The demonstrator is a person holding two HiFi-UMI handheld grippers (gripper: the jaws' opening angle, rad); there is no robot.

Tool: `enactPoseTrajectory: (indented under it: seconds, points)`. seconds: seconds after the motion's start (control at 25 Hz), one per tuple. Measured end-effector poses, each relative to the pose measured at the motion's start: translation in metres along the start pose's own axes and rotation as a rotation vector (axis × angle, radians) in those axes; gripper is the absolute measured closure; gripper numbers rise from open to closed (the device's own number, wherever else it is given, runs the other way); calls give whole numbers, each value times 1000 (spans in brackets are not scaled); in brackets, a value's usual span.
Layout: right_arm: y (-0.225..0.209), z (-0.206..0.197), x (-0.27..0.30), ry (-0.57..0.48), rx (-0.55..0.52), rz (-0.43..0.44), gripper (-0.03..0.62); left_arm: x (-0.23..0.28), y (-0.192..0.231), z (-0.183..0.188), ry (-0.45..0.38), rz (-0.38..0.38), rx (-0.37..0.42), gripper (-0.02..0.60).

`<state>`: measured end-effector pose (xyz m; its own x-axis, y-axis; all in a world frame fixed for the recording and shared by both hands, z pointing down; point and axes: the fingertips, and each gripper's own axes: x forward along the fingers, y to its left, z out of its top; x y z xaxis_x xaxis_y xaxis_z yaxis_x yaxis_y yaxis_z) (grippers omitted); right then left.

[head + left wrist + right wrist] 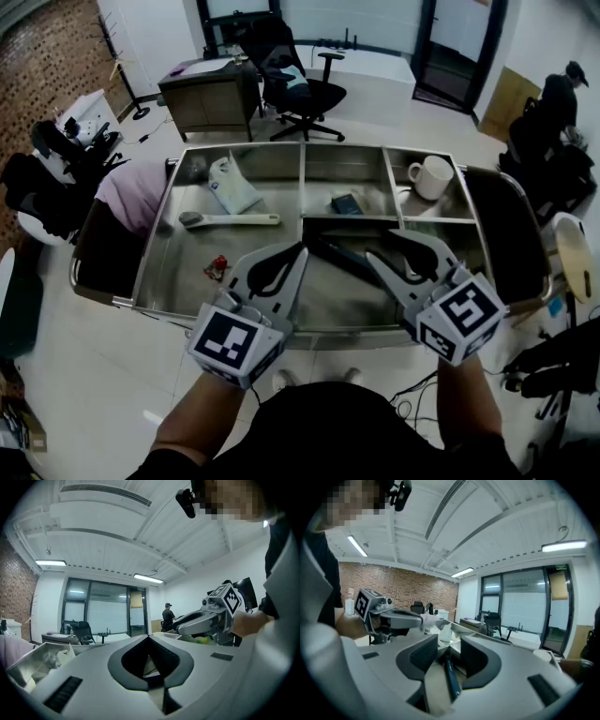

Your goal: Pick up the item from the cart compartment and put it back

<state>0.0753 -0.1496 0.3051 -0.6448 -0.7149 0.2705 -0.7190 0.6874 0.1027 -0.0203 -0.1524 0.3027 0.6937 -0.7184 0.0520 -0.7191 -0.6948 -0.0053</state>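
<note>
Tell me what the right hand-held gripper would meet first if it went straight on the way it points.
Most likely the dark slim bar lying in the cart: it sits in line between the right hand-held gripper's open jaws. Depth is hard to judge.

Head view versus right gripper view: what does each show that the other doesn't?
Head view only: the brush and red item in the cart's left compartment. Right gripper view only: the ceiling light. Both: the left gripper, the right gripper with its jaws apart, and the dark bar lying below them.
</note>
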Motion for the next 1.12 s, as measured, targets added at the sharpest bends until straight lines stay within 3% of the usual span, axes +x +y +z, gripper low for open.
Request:
enactPoseTrajectory:
  seconds: [0.36,0.48,0.88,1.12]
  points:
    - [-10,-38,74,283,-133,70,418,14,15,-4,6,13,6,581]
    - [-10,-63,96,395,-169,107,381,17,18,-3,5,17,1,581]
    - [0,-127,137,657,-232,217,382,20,22,-3,-1,24,2,581]
    - [0,-157,142,773,-209,252,387,20,21,-5,1,22,2,581]
